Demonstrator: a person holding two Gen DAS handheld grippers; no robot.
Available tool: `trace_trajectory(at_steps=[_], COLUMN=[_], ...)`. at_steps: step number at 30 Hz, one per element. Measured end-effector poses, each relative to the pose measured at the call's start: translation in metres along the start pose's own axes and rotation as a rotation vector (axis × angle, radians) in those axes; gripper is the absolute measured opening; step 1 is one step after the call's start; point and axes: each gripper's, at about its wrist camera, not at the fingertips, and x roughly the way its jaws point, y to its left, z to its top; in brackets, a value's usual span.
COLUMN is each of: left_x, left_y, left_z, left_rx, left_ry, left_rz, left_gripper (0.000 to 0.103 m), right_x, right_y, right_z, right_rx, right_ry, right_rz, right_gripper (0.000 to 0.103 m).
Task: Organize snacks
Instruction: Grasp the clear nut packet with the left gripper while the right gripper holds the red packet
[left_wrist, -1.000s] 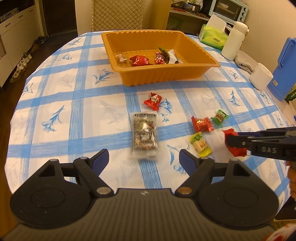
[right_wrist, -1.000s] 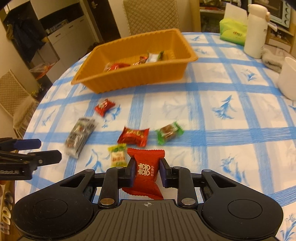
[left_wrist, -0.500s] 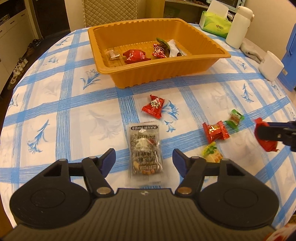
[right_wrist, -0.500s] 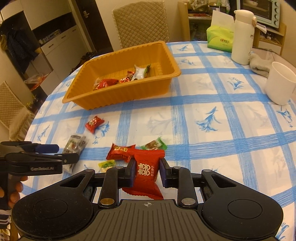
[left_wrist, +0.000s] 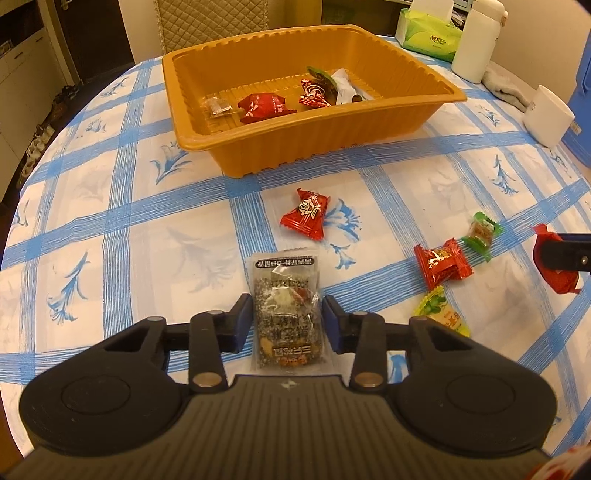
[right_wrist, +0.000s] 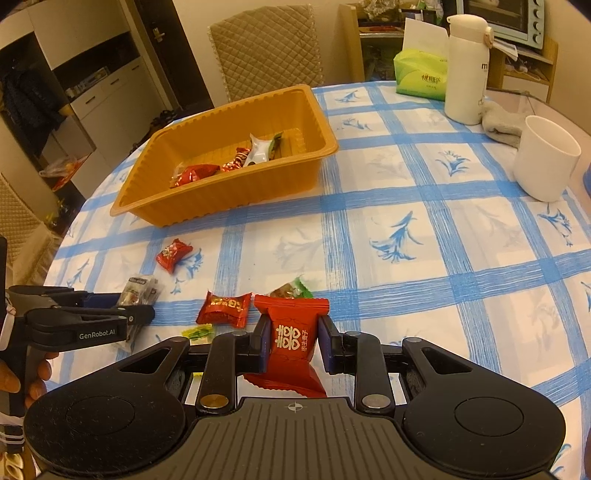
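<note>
Left gripper (left_wrist: 288, 319) fingers narrowly bracket the light, crinkly nut bar packet (left_wrist: 286, 314); right gripper (right_wrist: 291, 341) pinches a soft red candy (right_wrist: 291, 339) mid-body.

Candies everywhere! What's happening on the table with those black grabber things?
A person is tidying snacks into the orange tray, using a gripper in each hand. The right gripper is pinching a red candy. The left gripper has its fingers on either side of the clear snack bar, which lies on the table; I cannot tell if it is squeezing yet. A few candies are already in the tray, and four more lie loose on the cloth.
</note>
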Motion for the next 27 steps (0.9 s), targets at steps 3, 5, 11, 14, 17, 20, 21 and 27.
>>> trace_trajectory(at_steps=[3, 5, 11, 14, 17, 20, 21, 27], left_x=[0.000, 0.000, -0.002, -0.008, -0.018, -0.029, -0.034, -0.063], left_y=[0.000, 0.000, 0.001, 0.003, 0.007, 0.012, 0.014, 0.024], left_z=[0.000, 0.000, 0.000, -0.001, -0.002, -0.002, -0.002, 0.008], left_rx=[0.001, 0.003, 0.000, -0.015, -0.040, -0.067, -0.078, -0.116], left_ry=[-0.003, -0.004, -0.005, -0.015, -0.030, -0.044, -0.051, -0.112], left_rz=[0.002, 0.002, 0.012, 0.009, 0.003, 0.004, 0.001, 0.004], left_gripper=[0.035, 0.035, 0.035, 0.034, 0.034, 0.034, 0.034, 0.034], right_x=[0.002, 0.003, 0.005, 0.005, 0.005, 0.006, 0.006, 0.007], right_y=[-0.002, -0.003, -0.003, -0.002, -0.002, -0.001, -0.001, 0.003], right_z=[0.000, 0.000, 0.002, 0.005, 0.007, 0.009, 0.009, 0.017], right_rx=[0.006, 0.007, 0.004, -0.004, -0.008, -0.014, -0.016, -0.034], right_ry=[0.005, 0.007, 0.006, 0.003, 0.002, 0.005, 0.006, 0.000], right_rz=[0.002, 0.004, 0.015, 0.019, 0.022, 0.029, 0.032, 0.053], right_gripper=[0.027, 0.027, 0.027, 0.027, 0.027, 0.027, 0.027, 0.027])
